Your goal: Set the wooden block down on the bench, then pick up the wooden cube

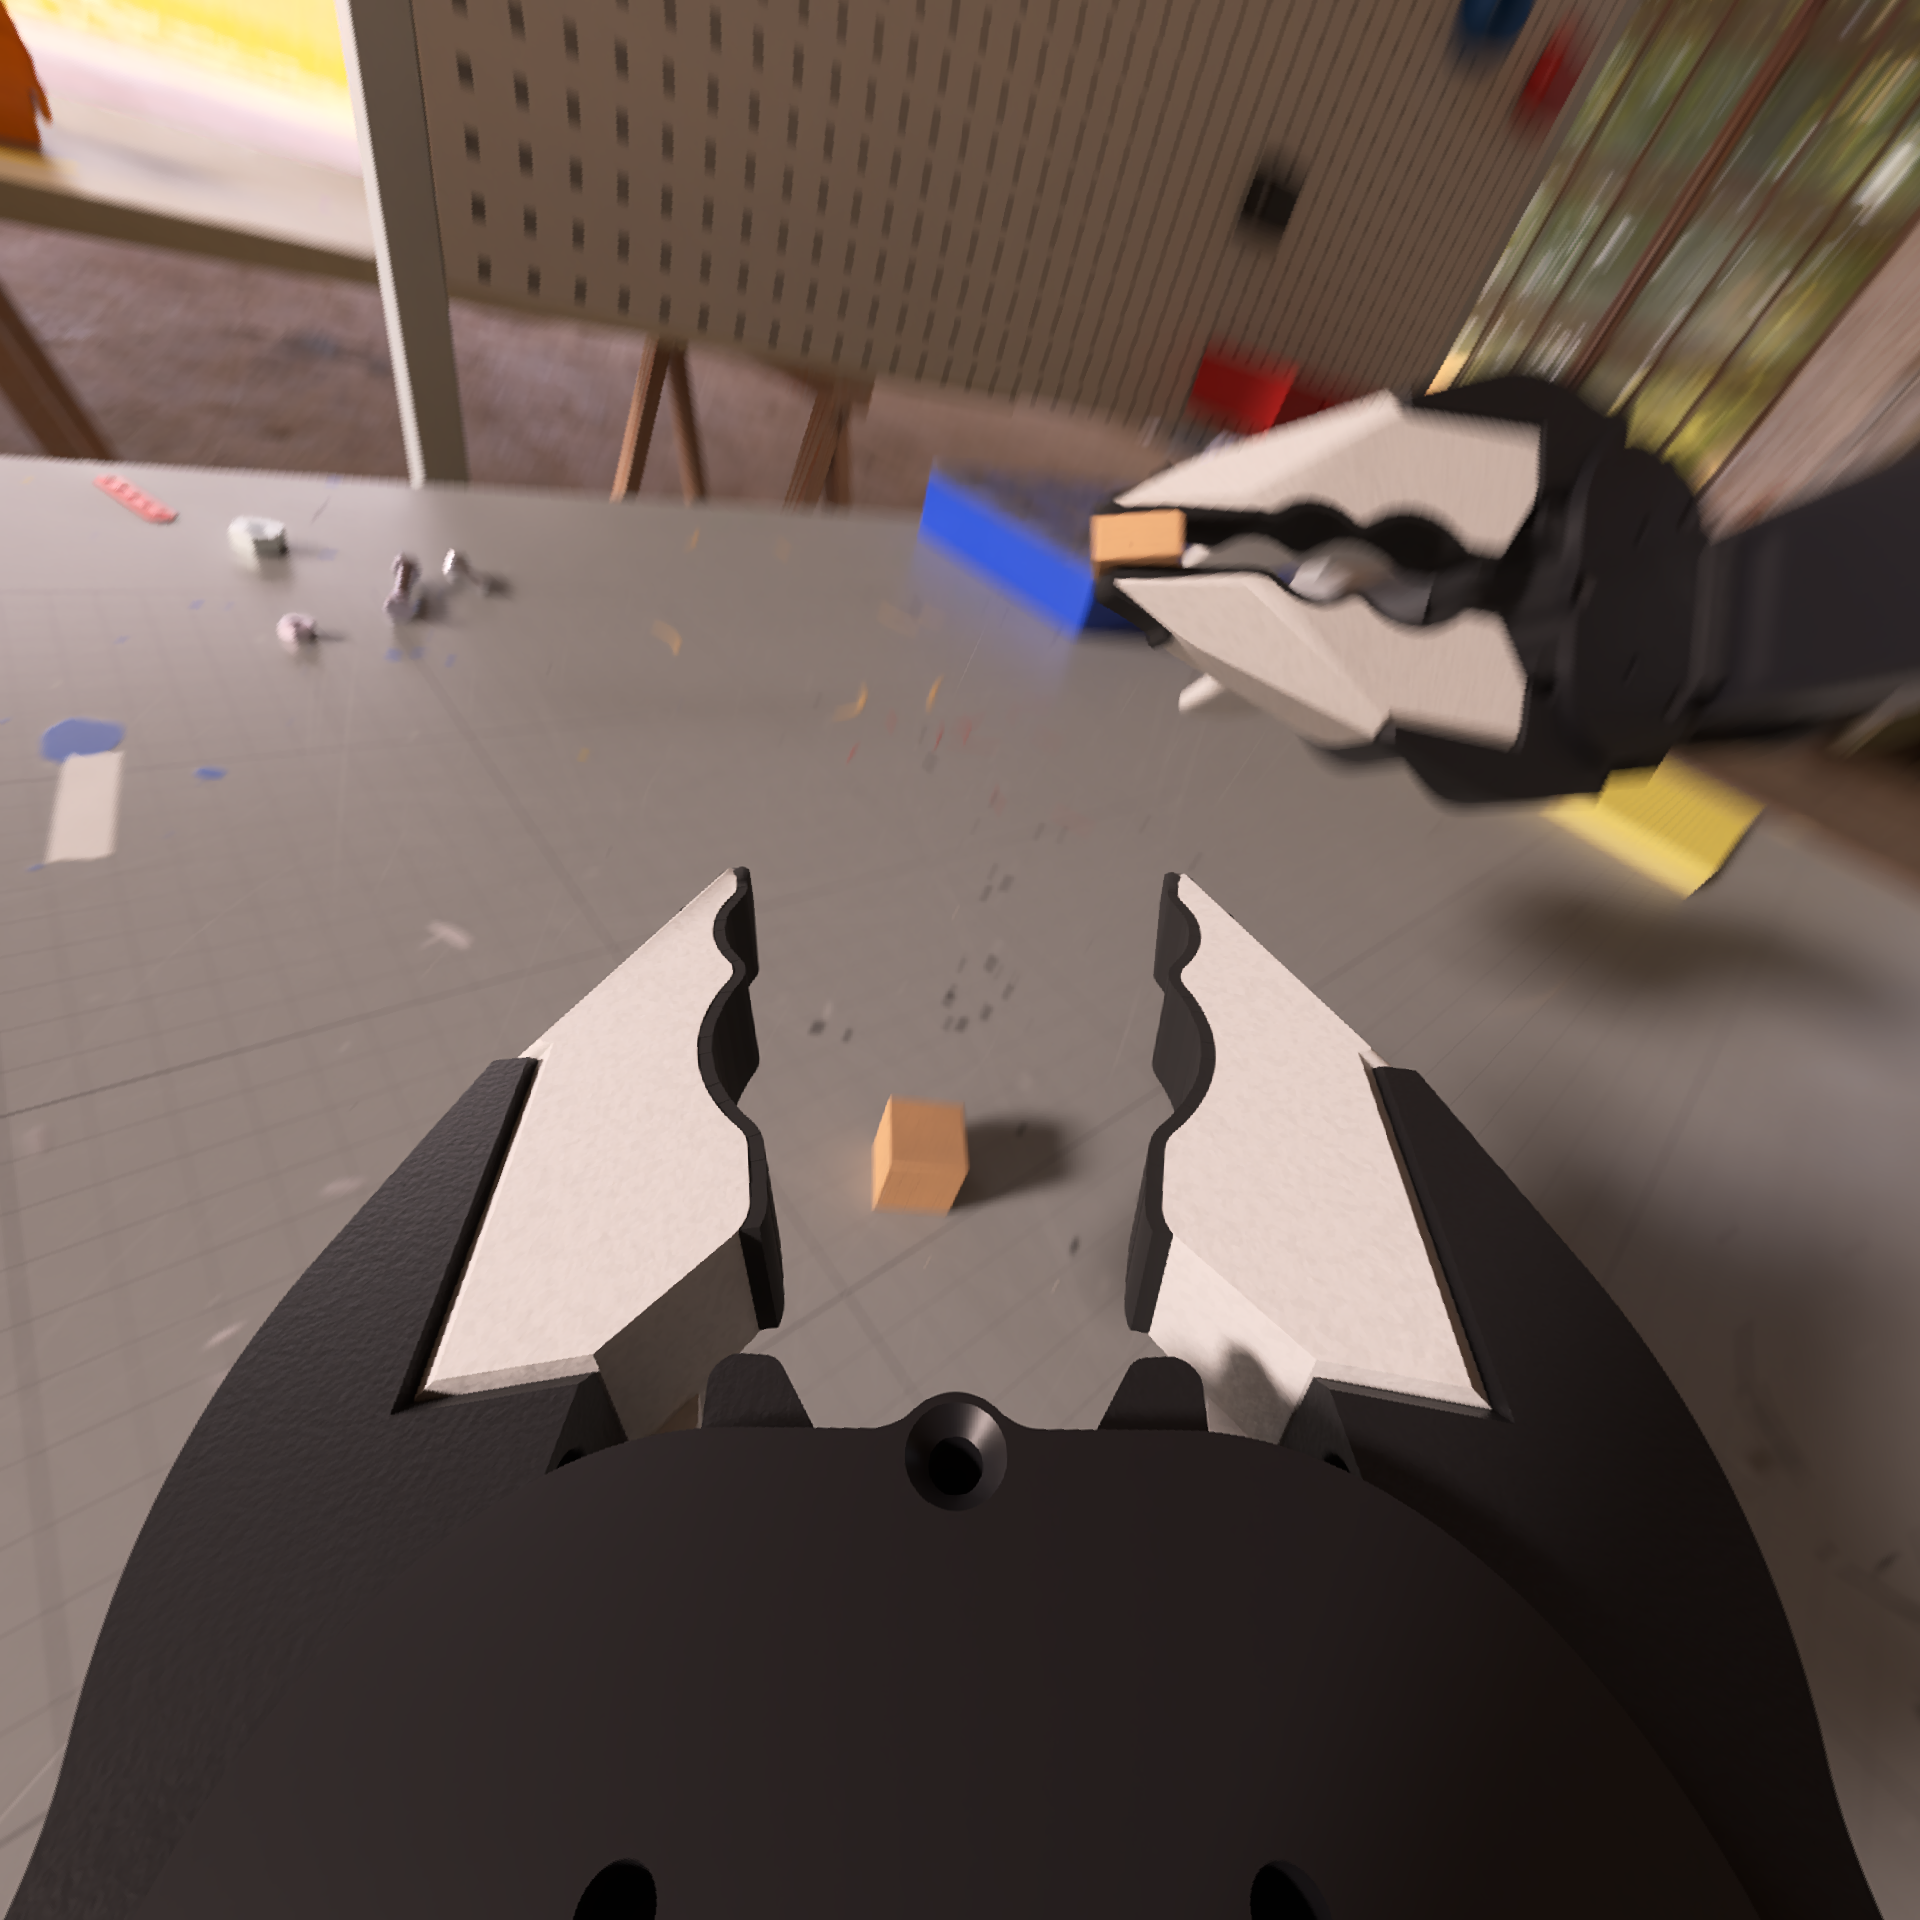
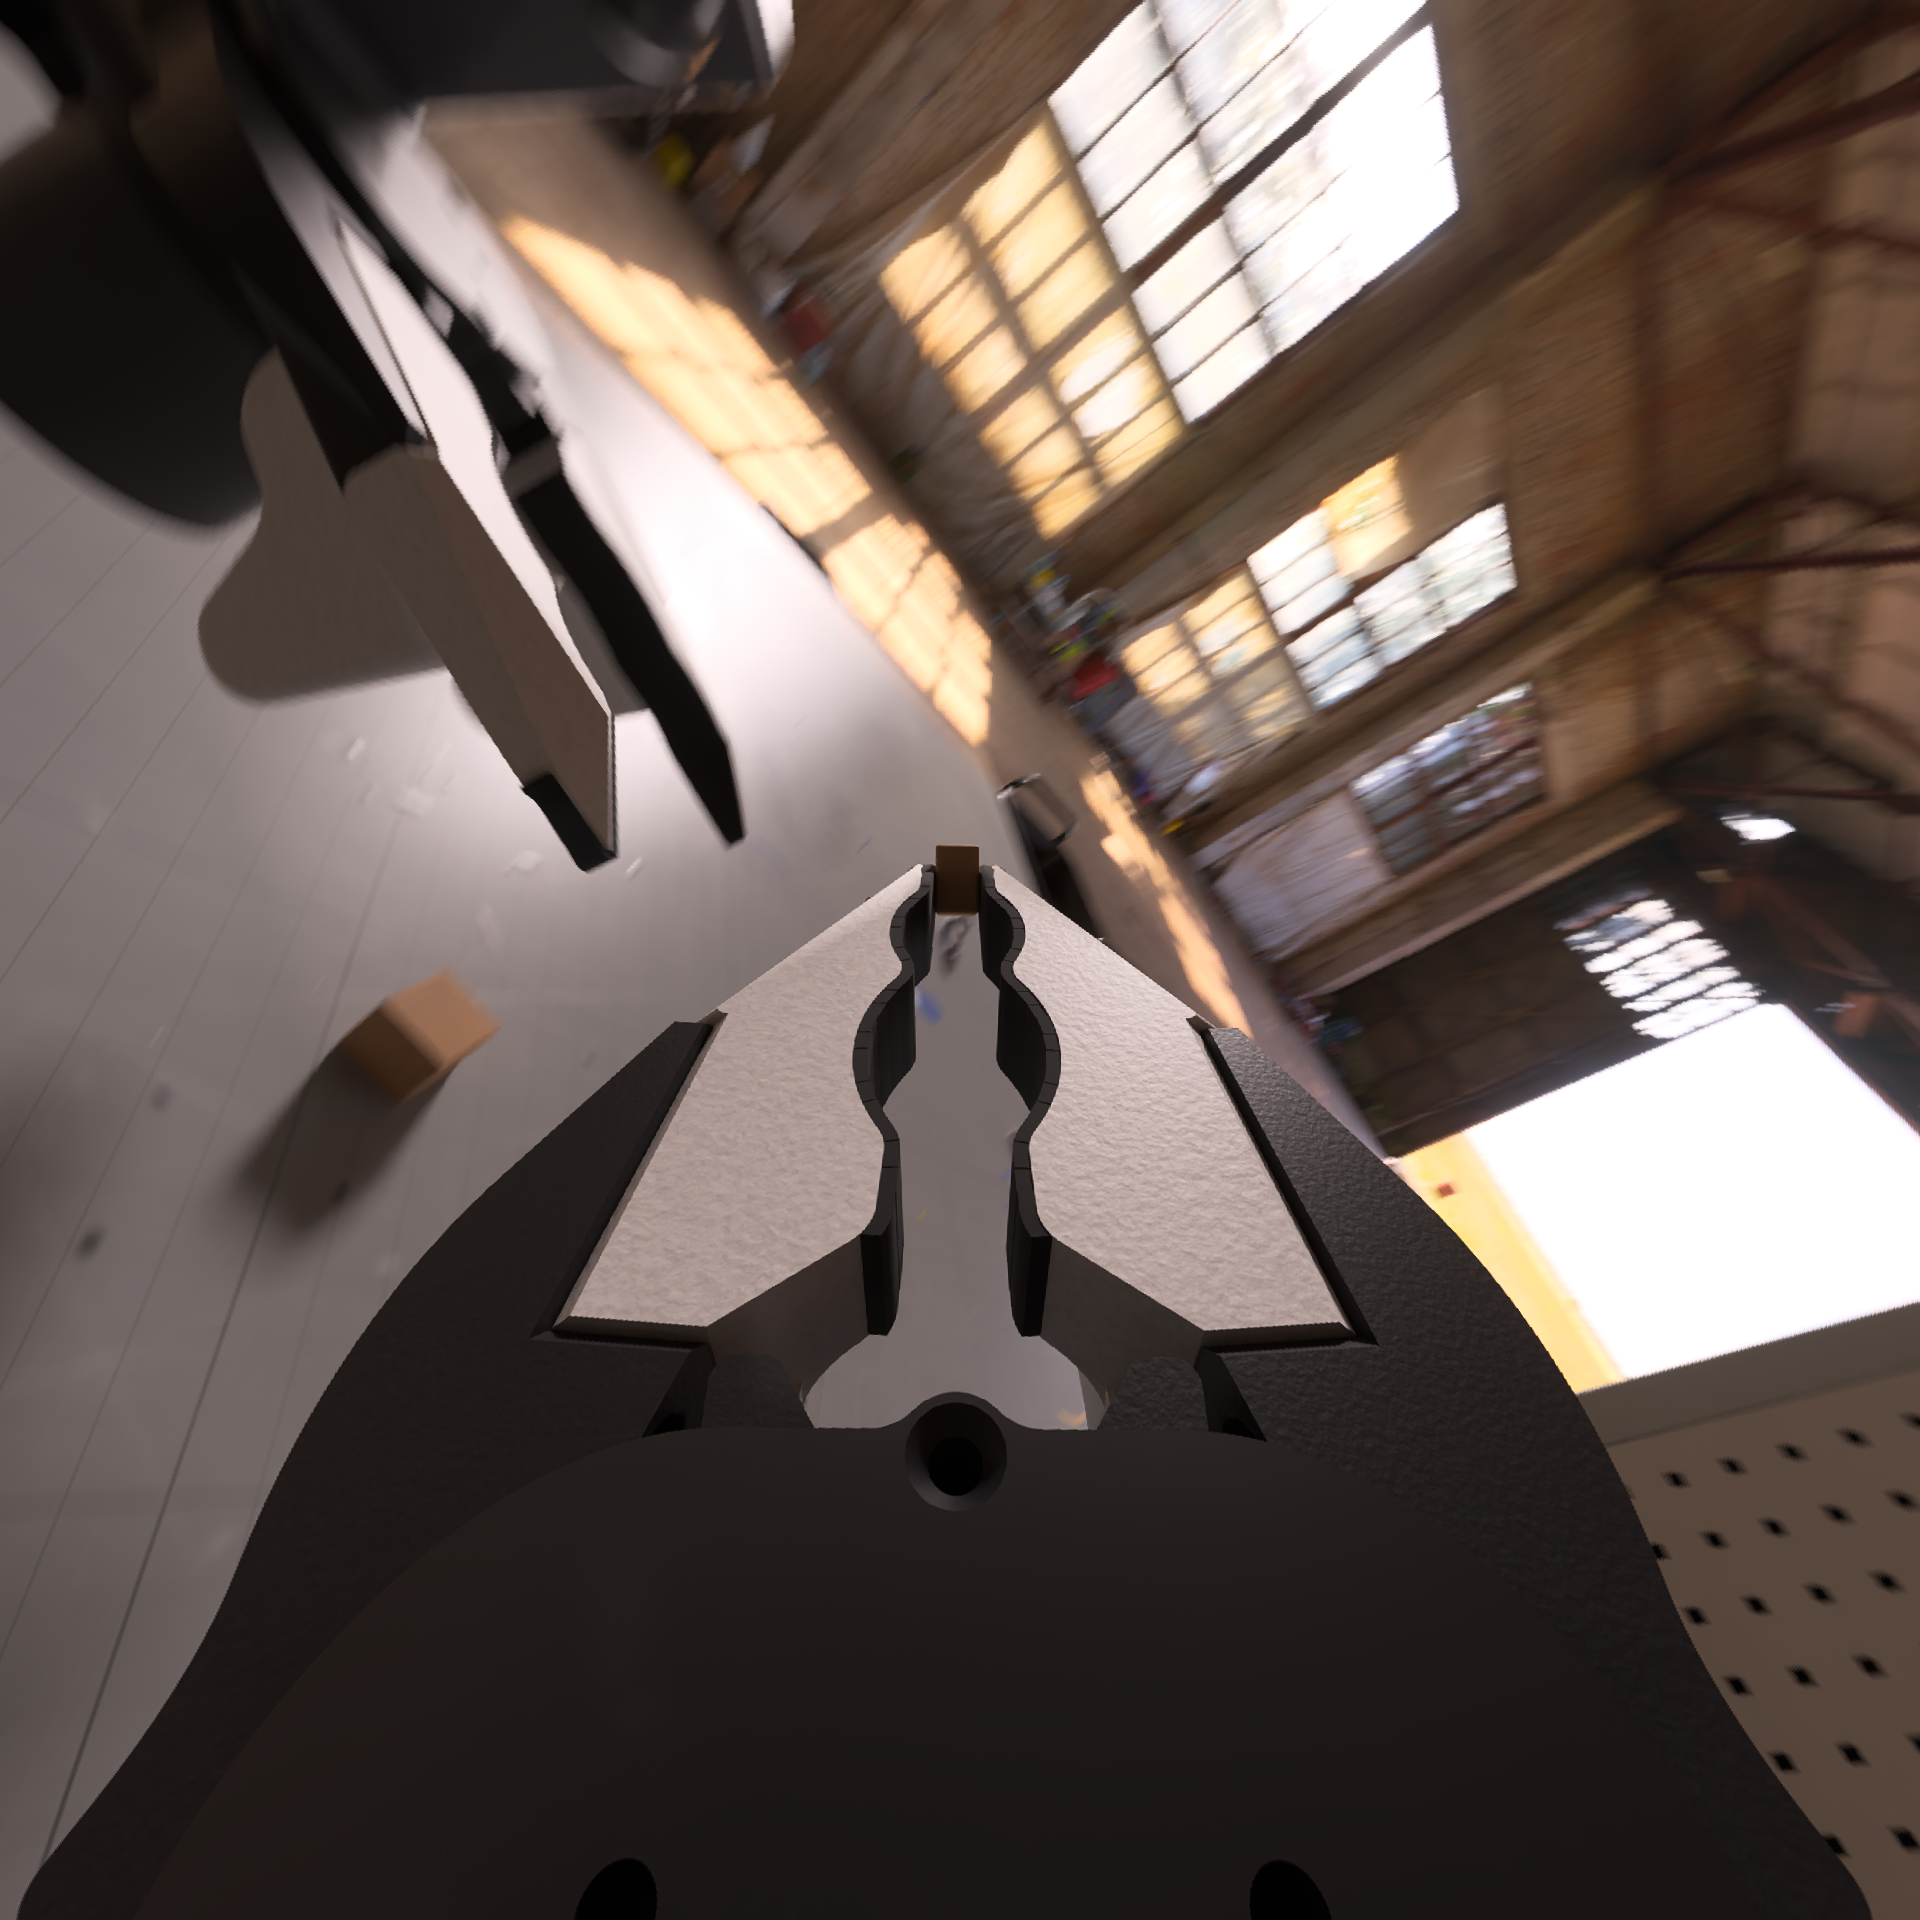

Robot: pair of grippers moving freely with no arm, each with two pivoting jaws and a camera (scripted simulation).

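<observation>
A wooden cube (image 1: 918, 1155) rests on the grey bench (image 1: 416, 935), below and between the fingers of my left gripper (image 1: 957, 881), which is open and empty above it. My right gripper (image 1: 1122, 561) hovers above the bench at the far right, shut on a small wooden block (image 1: 1138, 538) at its fingertips. In the right wrist view the right gripper (image 2: 957, 885) pinches the block (image 2: 957, 868) at the very tips. The cube (image 2: 416, 1034) lies on the bench to the left, under the open left gripper (image 2: 657, 831).
Bolts and nuts (image 1: 416, 587) and a red strip (image 1: 135, 497) lie at the bench's far left. A white strip (image 1: 83, 805) lies at the left edge. A blue bin (image 1: 1008, 551) and a yellow piece (image 1: 1662, 831) sit right. A pegboard (image 1: 831, 187) stands behind.
</observation>
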